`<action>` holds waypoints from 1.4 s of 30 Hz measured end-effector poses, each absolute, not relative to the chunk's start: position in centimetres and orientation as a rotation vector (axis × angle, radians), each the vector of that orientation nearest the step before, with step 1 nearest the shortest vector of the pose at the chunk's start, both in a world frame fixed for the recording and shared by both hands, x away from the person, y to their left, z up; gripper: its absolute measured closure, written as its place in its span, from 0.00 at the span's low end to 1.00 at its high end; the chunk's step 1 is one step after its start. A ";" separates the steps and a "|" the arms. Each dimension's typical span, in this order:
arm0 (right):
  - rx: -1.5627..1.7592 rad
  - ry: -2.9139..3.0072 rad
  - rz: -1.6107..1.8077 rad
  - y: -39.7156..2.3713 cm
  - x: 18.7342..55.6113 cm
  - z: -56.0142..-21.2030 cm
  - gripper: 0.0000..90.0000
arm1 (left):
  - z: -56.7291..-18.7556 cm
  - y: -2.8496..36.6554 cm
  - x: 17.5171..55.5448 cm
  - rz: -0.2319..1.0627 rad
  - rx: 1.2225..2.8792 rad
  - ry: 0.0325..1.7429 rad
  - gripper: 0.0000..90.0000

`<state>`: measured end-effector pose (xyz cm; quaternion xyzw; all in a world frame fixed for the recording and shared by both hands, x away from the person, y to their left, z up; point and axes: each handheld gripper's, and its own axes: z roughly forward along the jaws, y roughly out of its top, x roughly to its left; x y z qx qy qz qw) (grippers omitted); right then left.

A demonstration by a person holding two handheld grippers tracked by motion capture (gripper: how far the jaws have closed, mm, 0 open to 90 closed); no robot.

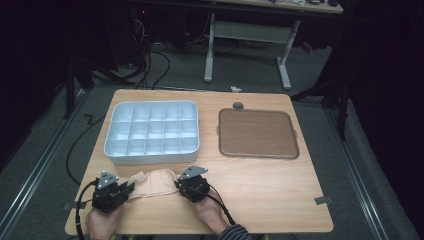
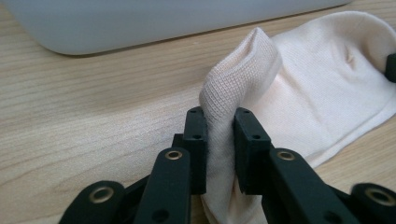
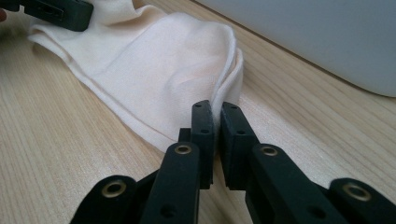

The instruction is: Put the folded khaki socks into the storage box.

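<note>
A cream sock (image 1: 152,182) lies flat near the table's front edge, between my two grippers. My left gripper (image 1: 131,188) is shut on the sock's left end; in the left gripper view the ribbed cloth (image 2: 243,79) bunches up between the black jaws of that gripper (image 2: 219,116). My right gripper (image 1: 178,184) is shut on the sock's right end, where a thin fold of sock (image 3: 187,70) is pinched in the right gripper (image 3: 217,109). Both hands rest low on the wood.
A white compartment tray (image 1: 152,132) with several empty cells stands just behind the sock. A brown flat tray (image 1: 257,133) lies to its right. The wooden table (image 1: 270,185) has bare room at the front right. A desk frame and cables stand on the floor beyond.
</note>
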<state>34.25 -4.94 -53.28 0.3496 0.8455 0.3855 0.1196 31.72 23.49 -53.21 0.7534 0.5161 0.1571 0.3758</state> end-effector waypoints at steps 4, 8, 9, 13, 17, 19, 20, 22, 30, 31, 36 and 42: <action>1.023 2.467 1.120 -5.0 34.2 -53.2 0.96 | -53.2 23.6 31.9 0.374 1.922 1.320 0.87; 1.024 2.459 1.144 -5.2 34.1 -53.2 0.97 | -53.1 23.6 32.0 0.353 1.909 1.316 0.87; 1.036 2.452 1.150 -5.3 34.1 -53.1 0.97 | -53.1 23.5 32.1 0.355 1.907 1.311 0.87; 1.042 2.427 1.177 -6.0 33.8 -52.8 0.97 | -52.8 23.0 32.2 0.356 1.905 1.289 0.87; 1.049 2.408 1.199 -6.8 33.7 -52.3 0.97 | -52.4 22.2 32.2 0.353 1.891 1.267 0.88; 1.054 2.397 1.211 -7.2 33.6 -52.0 0.97 | -52.1 21.9 32.3 0.345 1.884 1.264 0.88; 1.055 2.392 1.218 -7.4 33.6 -51.9 0.97 | -51.9 21.7 32.3 0.338 1.880 1.257 0.87; 1.062 2.383 1.222 -8.0 33.5 -51.7 0.97 | -51.6 21.3 32.3 0.331 1.880 1.245 0.87; 1.086 2.339 1.221 -10.2 33.0 -50.9 0.97 | -51.1 19.5 32.7 0.302 1.891 1.180 0.87; 1.088 2.335 1.220 -10.4 33.0 -50.9 0.97 | -51.1 19.3 32.7 0.298 1.894 1.174 0.87; 1.114 2.315 1.210 -11.8 32.7 -50.8 0.97 | -50.8 18.1 33.0 0.290 1.898 1.137 0.87; 1.134 2.297 1.190 -13.3 32.3 -50.6 0.97 | -50.7 16.6 33.2 0.265 1.902 1.103 0.87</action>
